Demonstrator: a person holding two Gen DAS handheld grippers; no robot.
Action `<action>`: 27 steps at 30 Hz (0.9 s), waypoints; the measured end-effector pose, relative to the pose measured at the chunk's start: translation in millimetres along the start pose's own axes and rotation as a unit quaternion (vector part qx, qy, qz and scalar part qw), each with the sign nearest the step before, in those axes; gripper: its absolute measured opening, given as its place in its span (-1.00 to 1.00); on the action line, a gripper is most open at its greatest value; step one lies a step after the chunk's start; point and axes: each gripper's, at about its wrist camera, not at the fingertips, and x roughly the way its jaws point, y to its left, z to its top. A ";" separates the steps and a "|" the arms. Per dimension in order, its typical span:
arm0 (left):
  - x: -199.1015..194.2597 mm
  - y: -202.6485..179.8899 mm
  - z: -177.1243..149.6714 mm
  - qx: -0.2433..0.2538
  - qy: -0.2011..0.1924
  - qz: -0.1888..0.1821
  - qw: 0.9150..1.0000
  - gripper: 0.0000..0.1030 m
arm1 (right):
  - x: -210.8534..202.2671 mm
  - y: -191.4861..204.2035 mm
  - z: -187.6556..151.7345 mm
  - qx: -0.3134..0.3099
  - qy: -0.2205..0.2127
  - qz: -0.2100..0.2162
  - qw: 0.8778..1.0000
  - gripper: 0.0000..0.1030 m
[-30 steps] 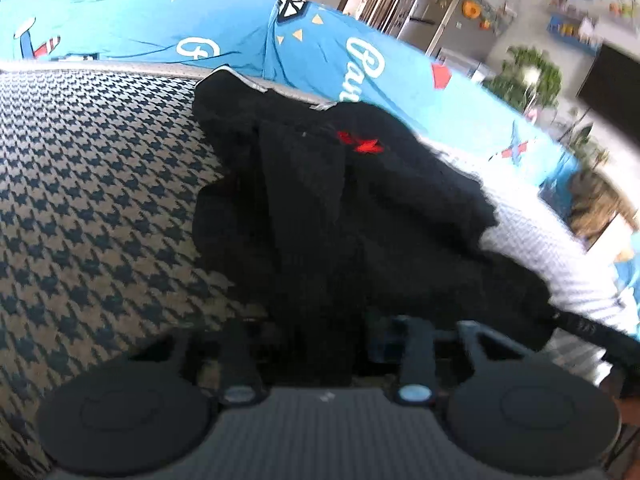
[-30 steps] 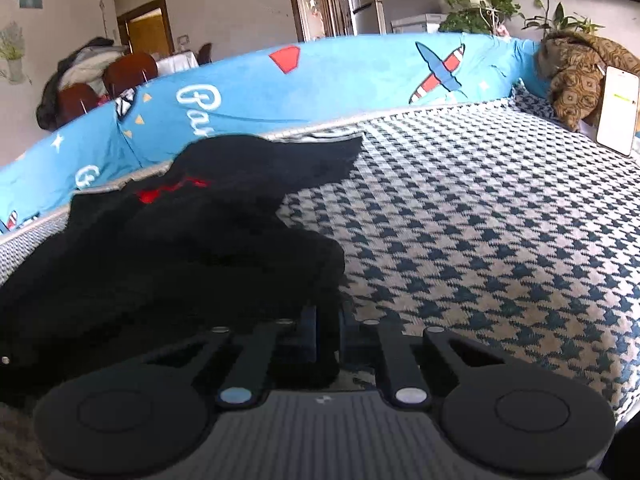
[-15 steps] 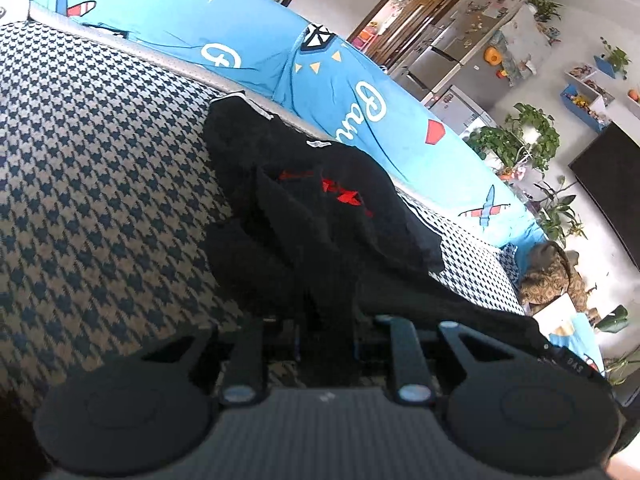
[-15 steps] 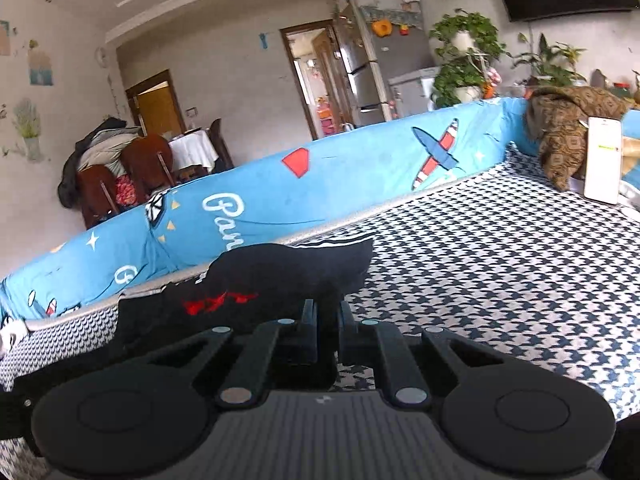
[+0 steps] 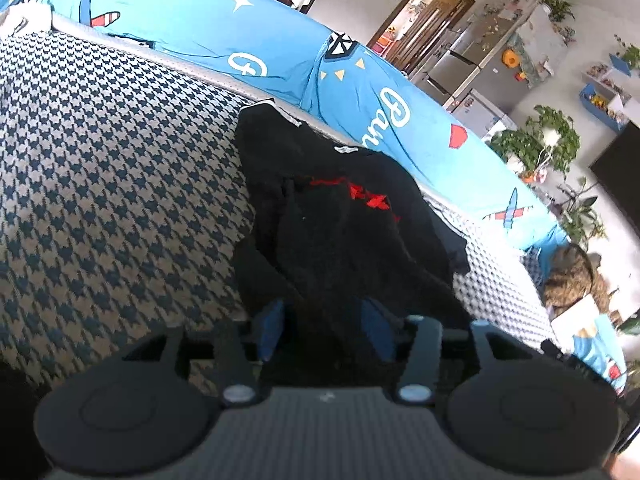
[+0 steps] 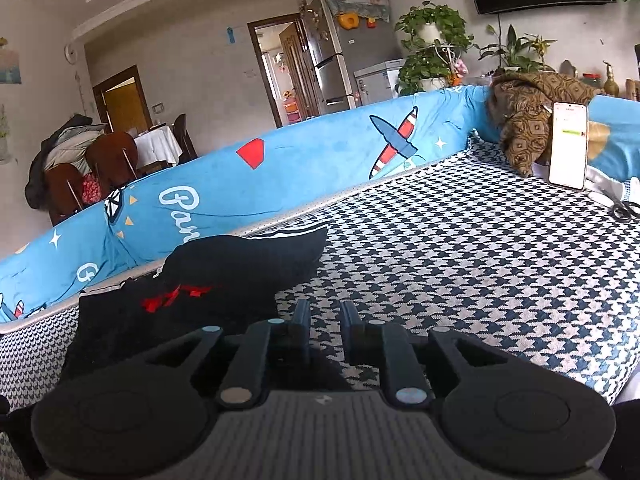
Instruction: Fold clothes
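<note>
On houndstooth cover [image 5: 100,200], crumpled black garment [image 5: 340,232], blue backrest [image 5: 280,52]

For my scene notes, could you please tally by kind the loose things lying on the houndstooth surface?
Black garment with red print: 1
Brown patterned cushion: 1
Phone with lit screen: 1
Scissors: 1
Total: 4
</note>
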 end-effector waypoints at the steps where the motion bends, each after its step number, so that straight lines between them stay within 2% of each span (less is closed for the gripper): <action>1: -0.4 0.5 -2.4 0.005 0.000 0.006 1.000 -0.07 | -0.4 -1.1 -1.1 -0.001 0.002 0.002 1.000 -0.65; 7: 0.7 4.4 -13.1 0.005 0.007 0.021 1.000 -0.04 | -3.1 5.8 -15.7 -0.022 0.040 0.045 0.998 -0.62; 13: 3.2 -2.5 -16.5 0.013 0.007 0.023 1.000 -0.01 | -3.4 32.5 -39.6 -0.069 0.094 0.131 0.985 -0.50; 20: 7.8 -5.7 -15.8 0.014 0.009 0.022 1.000 0.01 | -6.0 72.8 -71.7 -0.152 0.149 0.246 0.946 -0.12; 23: 10.7 -6.4 -15.4 0.014 0.012 0.021 1.000 0.01 | -5.3 90.2 -85.5 -0.186 0.165 0.271 0.930 -0.08; 27: 13.4 -7.1 -14.4 0.013 0.013 0.020 1.000 0.01 | -2.6 105.1 -98.3 -0.219 0.174 0.279 0.919 -0.06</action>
